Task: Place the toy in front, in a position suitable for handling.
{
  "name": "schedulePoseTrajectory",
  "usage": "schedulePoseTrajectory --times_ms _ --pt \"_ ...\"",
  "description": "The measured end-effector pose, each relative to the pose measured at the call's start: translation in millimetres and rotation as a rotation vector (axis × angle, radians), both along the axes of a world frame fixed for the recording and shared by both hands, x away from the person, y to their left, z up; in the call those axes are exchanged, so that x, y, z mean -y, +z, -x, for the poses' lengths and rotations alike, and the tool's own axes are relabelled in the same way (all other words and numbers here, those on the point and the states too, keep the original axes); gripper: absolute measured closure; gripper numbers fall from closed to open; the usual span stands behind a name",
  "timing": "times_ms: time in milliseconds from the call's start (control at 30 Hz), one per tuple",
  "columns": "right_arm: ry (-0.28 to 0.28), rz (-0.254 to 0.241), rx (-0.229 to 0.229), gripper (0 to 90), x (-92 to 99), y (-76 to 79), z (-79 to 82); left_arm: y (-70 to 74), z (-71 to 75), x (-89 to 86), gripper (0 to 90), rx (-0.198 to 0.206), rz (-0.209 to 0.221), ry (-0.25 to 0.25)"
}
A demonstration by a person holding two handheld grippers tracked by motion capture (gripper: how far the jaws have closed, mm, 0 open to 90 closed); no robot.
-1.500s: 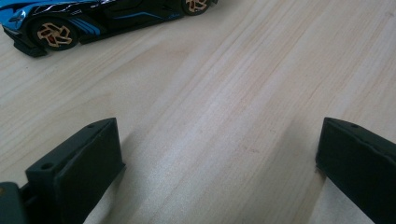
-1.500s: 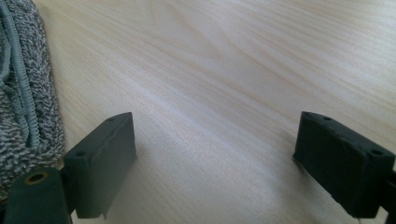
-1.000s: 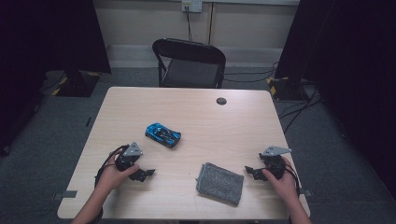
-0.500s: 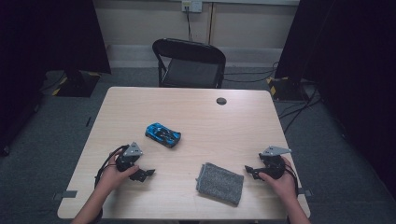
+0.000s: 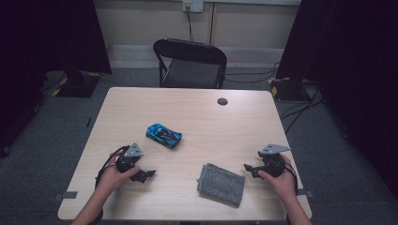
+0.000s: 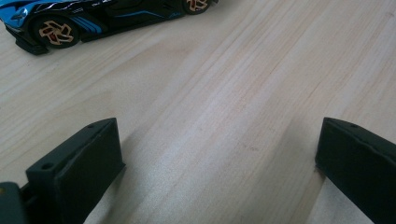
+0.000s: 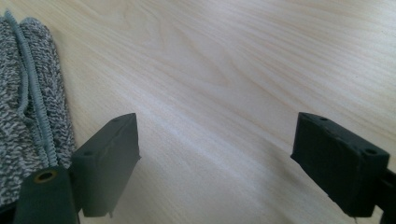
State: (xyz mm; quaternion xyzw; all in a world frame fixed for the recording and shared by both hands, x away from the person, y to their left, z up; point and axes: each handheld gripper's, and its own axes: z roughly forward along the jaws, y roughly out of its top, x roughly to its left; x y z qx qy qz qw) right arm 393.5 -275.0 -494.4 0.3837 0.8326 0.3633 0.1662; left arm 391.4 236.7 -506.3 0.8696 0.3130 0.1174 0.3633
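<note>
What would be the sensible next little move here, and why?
Probably ease the left gripper forward toward the blue toy car. Its jaws stand wide open over bare table, the car lies just beyond them, and the right gripper, also open, rests beside the grey cloth.

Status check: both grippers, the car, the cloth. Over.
Left gripper open, empty, resting on table. Right gripper open, empty, beside grey cloth. Blue toy car untouched, ahead of left gripper. Nothing between grippers and either item.
</note>
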Motion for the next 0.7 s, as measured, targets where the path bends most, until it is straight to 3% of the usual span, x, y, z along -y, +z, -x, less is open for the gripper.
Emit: schedulePoseTrajectory --times_ms 67,100,167,200,267,367,567,700 --pt "0.005 0.004 0.003 14.0 -0.6 0.1 0.8 0.7 -1.1 -2.1 4.6 0.015 0.017 0.024" --pt "0.014 0.003 0.006 14.0 -1.3 1.2 1.9 4.3 -4.5 -4.4 21.5 0.015 0.033 0.059" --pt "0.016 0.001 0.008 14.0 -1.4 1.6 2.1 8.3 -8.6 -4.3 22.2 0.022 0.041 0.073" --pt "0.020 -0.006 0.012 14.0 -1.5 2.5 2.2 10.6 -10.5 -3.9 16.1 0.026 0.050 0.061" --pt "0.022 -0.011 0.014 14.0 -1.8 2.8 2.0 14.1 -15.0 -2.1 16.6 0.026 0.069 0.047" --pt "0.031 -0.009 0.011 14.0 -2.7 2.4 2.0 18.2 -22.0 4.3 16.8 0.054 0.039 0.028" --pt "0.039 -0.011 0.005 14.0 -4.3 1.3 2.4 24.1 -39.0 16.2 16.8 0.071 0.066 0.047" --pt "0.047 -0.003 0.004 14.0 -6.2 0.8 2.5 26.8 -43.4 21.9 16.8 0.089 0.053 0.030"
